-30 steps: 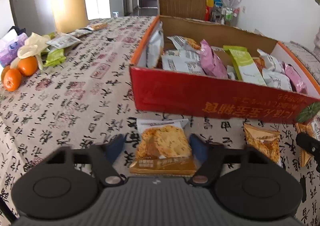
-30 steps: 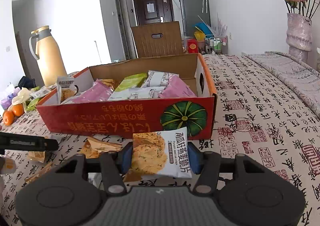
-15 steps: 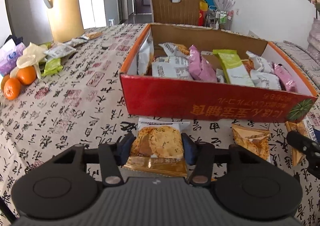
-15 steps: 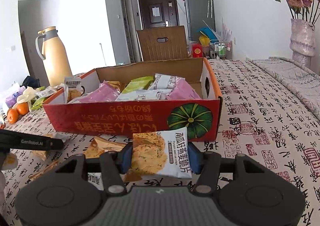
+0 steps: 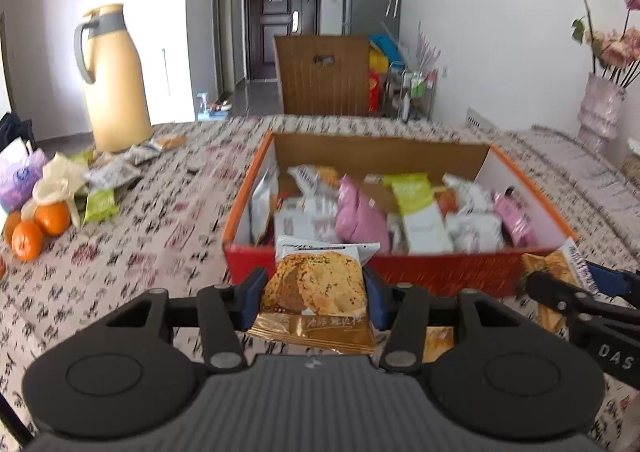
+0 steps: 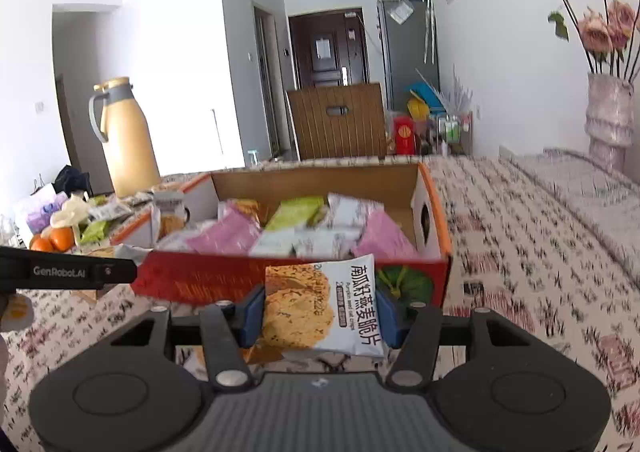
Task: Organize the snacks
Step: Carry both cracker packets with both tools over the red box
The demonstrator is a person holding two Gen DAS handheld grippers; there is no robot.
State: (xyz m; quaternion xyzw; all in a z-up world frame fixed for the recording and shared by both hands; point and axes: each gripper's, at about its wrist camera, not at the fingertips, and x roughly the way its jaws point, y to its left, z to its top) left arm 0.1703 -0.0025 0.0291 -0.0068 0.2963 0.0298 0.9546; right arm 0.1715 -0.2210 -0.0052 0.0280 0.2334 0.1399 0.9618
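- The left hand-held gripper [image 5: 314, 292] squeezes a gold cookie packet [image 5: 316, 300], at 6 o'clock from the red box [image 5: 440, 272].
- The right hand-held gripper [image 6: 320, 310] squeezes a white cookie packet [image 6: 320, 310].

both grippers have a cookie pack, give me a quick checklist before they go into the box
1. Left gripper clamped on its cookie packet, blue pads against both sides: ok.
2. Right gripper clamped on the white cookie packet: ok.
3. Both packets lifted off the tablecloth: ok.
4. Packets above the red box front wall: cannot tell; they appear in front of the wall, near rim height.
5. Free space inside the box: not ok in the middle, packed with snacks; a bare cardboard patch shows by the back wall.
6. Grippers apart from each other: ok, the right one shows at the left view's edge.
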